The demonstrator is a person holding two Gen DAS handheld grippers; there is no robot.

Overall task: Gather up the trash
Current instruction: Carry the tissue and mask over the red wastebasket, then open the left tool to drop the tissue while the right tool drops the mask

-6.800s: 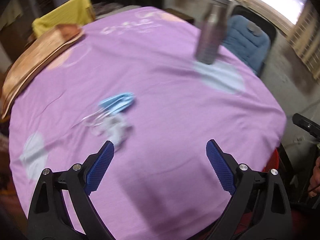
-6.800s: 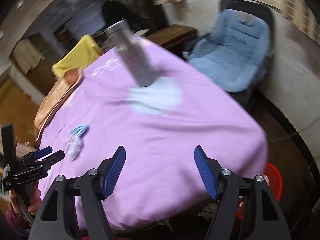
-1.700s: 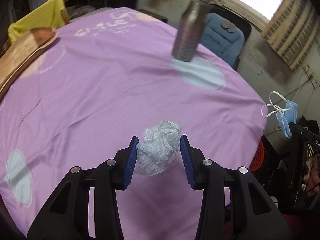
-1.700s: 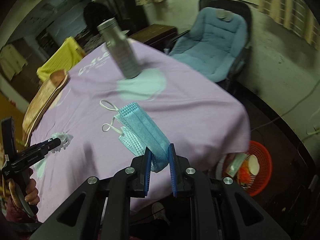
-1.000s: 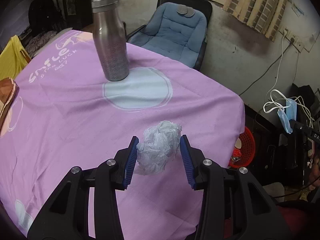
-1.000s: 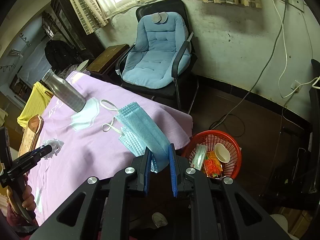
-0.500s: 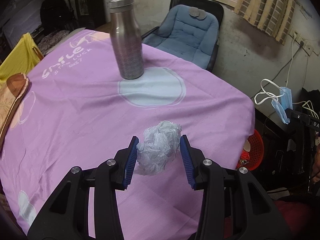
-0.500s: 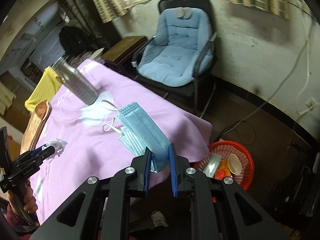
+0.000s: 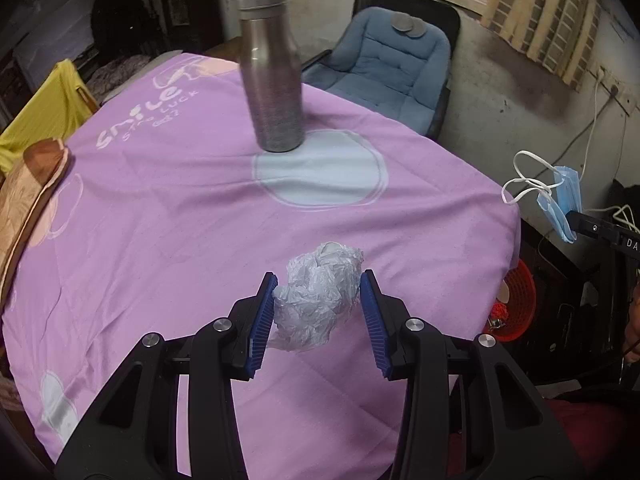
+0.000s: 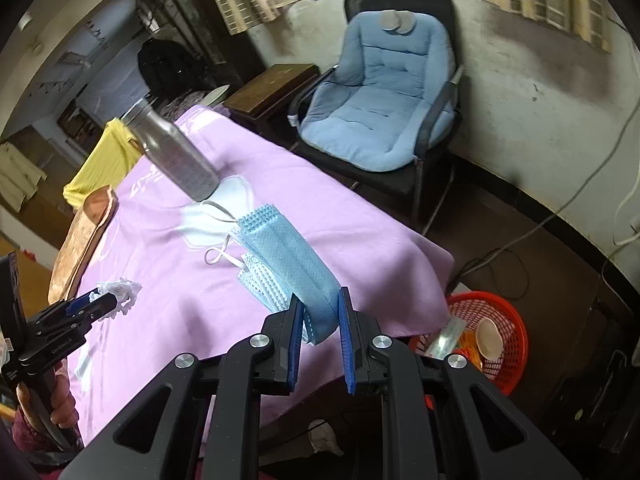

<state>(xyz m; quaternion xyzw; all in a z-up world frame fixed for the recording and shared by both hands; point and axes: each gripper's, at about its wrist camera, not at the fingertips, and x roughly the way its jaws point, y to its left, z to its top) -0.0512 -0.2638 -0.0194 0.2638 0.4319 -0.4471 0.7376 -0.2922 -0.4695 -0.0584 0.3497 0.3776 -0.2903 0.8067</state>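
Hand-held grippers angled downward: left (image 9: pixel 318 292) clamps crumpled plastic (image 9: pixel 320 296), right (image 10: pixel 320 312) pinches mask (image 10: pixel 288 260).

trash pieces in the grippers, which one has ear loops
The blue face mask in the right gripper; the left gripper holds crumpled white plastic.

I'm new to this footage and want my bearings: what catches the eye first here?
The left claw grips a crumpled white plastic wad above the purple tablecloth, while the right claw pinches a blue face mask near the table's edge. A steel bottle stands on the cloth's pale circle, and a red basket with rubbish waits on the floor.
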